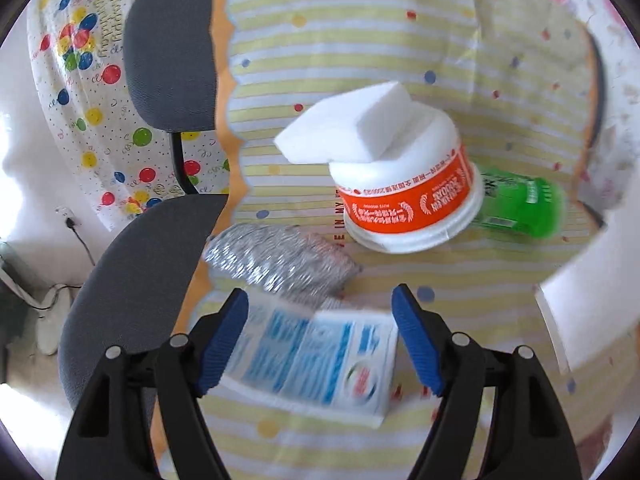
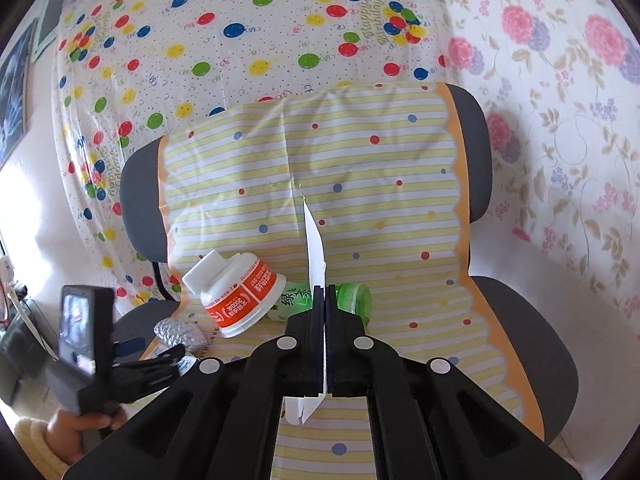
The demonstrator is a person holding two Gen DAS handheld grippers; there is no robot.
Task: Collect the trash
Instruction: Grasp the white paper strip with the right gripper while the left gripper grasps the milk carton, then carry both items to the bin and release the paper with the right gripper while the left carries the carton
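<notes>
Your left gripper (image 1: pixel 320 344) is the one that matters here. Its jaws are spread wide and the blue-and-white carton (image 1: pixel 316 364) lies flat on the chair seat (image 1: pixel 120 280) right between them, with nothing pressing on it yet as far as I can tell. The left blue pad looks right against the carton's edge, while the right pad stands a bit clear. The carton's long axis runs roughly across the gap, slightly skewed, so you're closing along its length, not its width. I'd roll the wrist a touch or the far corner may slip out.

Just beyond the carton is a crumpled foil wad (image 1: pixel 280 260), and further back the orange-banded cup (image 1: pixel 412 196) lies tipped over with a white foam block (image 1: pixel 360 124) stuck in its mouth. A green bottle (image 1: pixel 520 204) lies behind the cup.

Your right gripper (image 2: pixel 325 292) has its jaws pressed together on a thin white paper scrap (image 2: pixel 314 244), held edge-on and sticking up past the tips.

The right view shows the whole striped cloth (image 2: pixel 360 152) over the chair and your hand (image 2: pixel 76 428) on the left gripper's handle, but the carton is almost hidden there. Only the left view shows how it sits.
</notes>
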